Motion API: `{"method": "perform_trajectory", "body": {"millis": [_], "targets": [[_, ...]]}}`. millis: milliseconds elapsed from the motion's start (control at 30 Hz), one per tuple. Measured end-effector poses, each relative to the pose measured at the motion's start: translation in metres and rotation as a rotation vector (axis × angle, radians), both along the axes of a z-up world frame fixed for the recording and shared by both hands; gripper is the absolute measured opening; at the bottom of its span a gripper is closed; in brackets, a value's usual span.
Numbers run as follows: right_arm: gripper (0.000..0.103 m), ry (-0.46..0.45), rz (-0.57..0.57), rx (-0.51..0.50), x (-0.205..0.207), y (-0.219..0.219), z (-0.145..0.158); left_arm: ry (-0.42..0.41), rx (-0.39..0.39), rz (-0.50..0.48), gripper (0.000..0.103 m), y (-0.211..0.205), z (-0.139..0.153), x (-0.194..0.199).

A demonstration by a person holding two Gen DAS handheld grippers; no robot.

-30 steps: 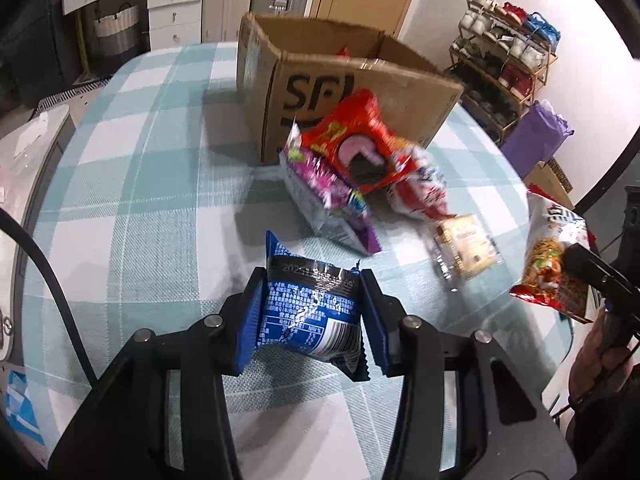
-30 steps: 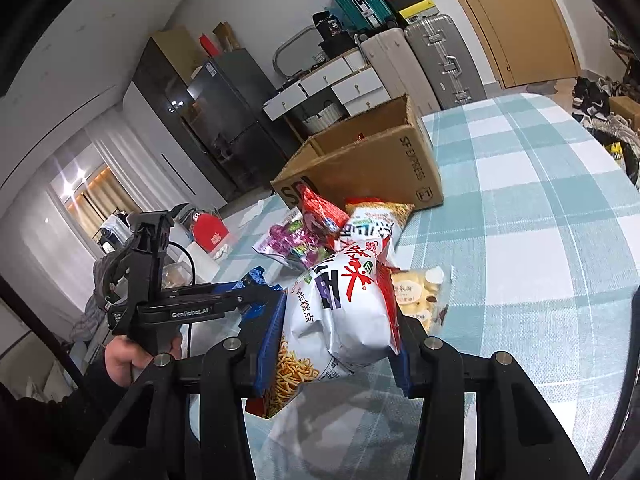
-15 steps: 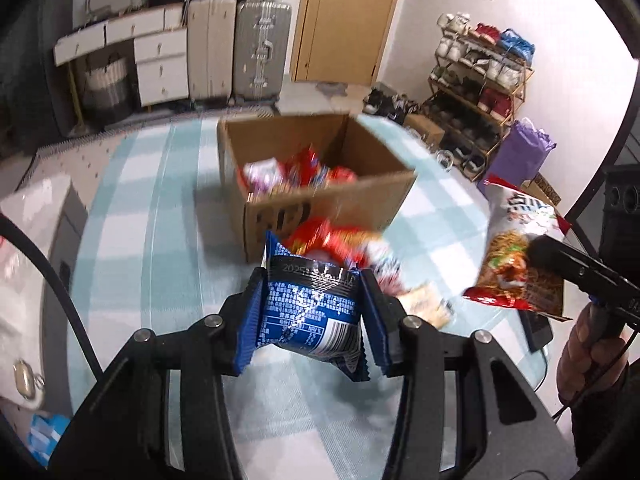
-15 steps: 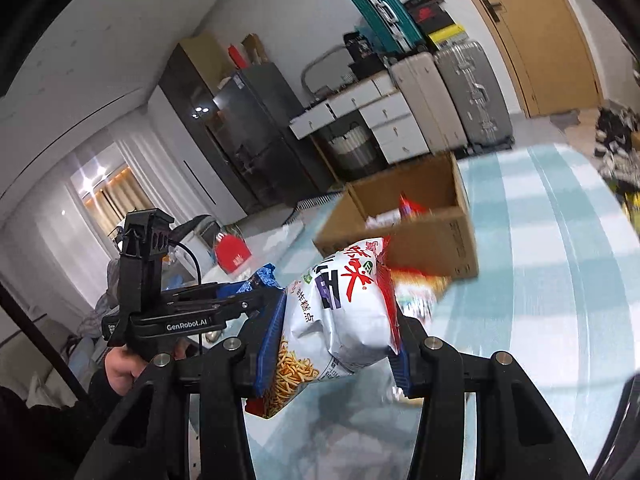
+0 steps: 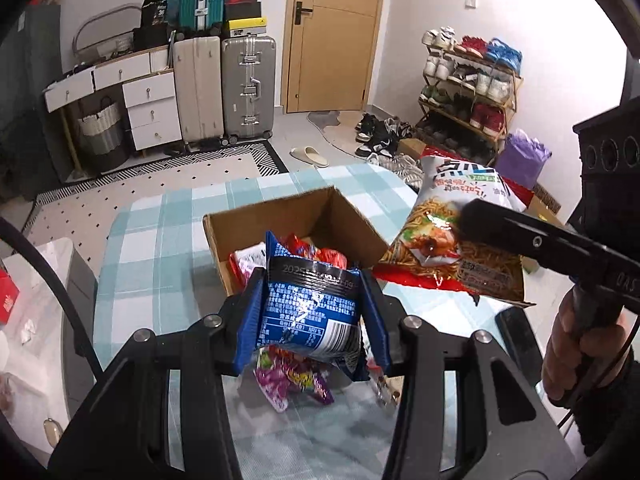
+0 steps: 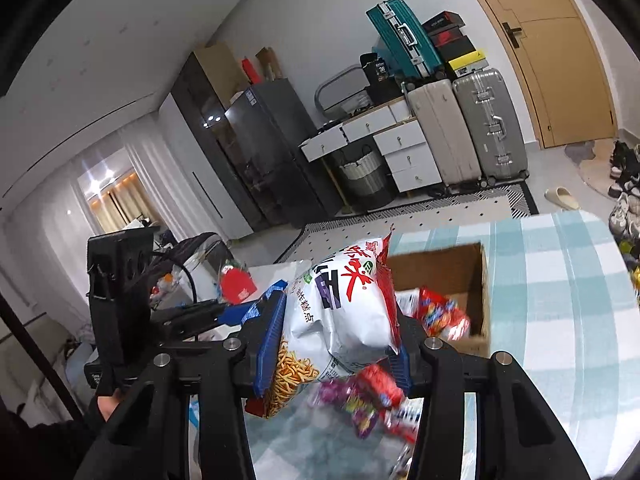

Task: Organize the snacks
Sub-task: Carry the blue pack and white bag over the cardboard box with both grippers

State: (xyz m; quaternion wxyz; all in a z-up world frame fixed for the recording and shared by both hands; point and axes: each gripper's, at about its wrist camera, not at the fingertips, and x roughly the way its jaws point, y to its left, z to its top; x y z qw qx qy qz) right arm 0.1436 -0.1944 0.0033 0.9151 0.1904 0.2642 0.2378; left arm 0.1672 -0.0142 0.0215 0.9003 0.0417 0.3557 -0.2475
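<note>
Room backdrop: wooden door [image 5: 334, 36], suitcases [image 5: 248, 86] against the far wall, shoe rack [image 5: 468, 92] far right. Checked teal-and-white tabletop [image 5: 160, 248] carries an open cardboard box [image 5: 296, 216] with several snack packs inside, red ones visible [image 6: 438, 308]

Left hand-held gripper [image 5: 312, 312]: jaws closed on a blue snack pack [image 5: 310, 308], blue pads pressing both sides, pack lifted clear of the tabletop, sitting in front of the near wall of the box in the left wrist view

Right hand-held gripper [image 6: 332, 336]: clamped on a white-and-red noodle snack bag [image 6: 344, 312], bag upright between the pads, also off the surface. From the left wrist view the same bag [image 5: 452, 240] hangs to the right of the box, just beside its right wall, a hand [image 5: 580, 344] gripping the handle

Loose snacks on the tabletop near side of the box: a purple pack [image 5: 292, 384] below the left gripper, blurred red and purple packs [image 6: 372, 396] below the right one

Dark fridge [image 6: 260, 152] stands far left in the right wrist view
</note>
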Motion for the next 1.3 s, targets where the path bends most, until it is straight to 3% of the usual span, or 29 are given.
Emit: {"method": "perform_trajectory", "body": {"millis": [267, 400, 633, 1033, 1300], "targets": [[0.047, -0.017, -0.009, -0.07, 0.035, 0.001, 0.022, -0.006, 0.035, 0.035, 0.043, -0.011, 0.016, 0.048], [0.047, -0.007, -0.026, -0.108, 0.06, -0.002, 0.029, -0.044, 0.098, 0.061, 0.043, -0.021, 0.014, 0.076], [0.047, 0.02, -0.043, -0.185, 0.106, -0.011, 0.038, 0.016, 0.12, 0.087, 0.043, -0.036, -0.001, 0.135], [0.047, 0.15, -0.035, -0.256, 0.162, -0.012, -0.005, 0.169, 0.153, 0.08, 0.043, -0.053, -0.082, 0.203], [0.047, 0.213, -0.017, -0.297, 0.177, -0.009, -0.043, 0.188, 0.18, 0.057, 0.041, -0.059, -0.113, 0.212]]}}
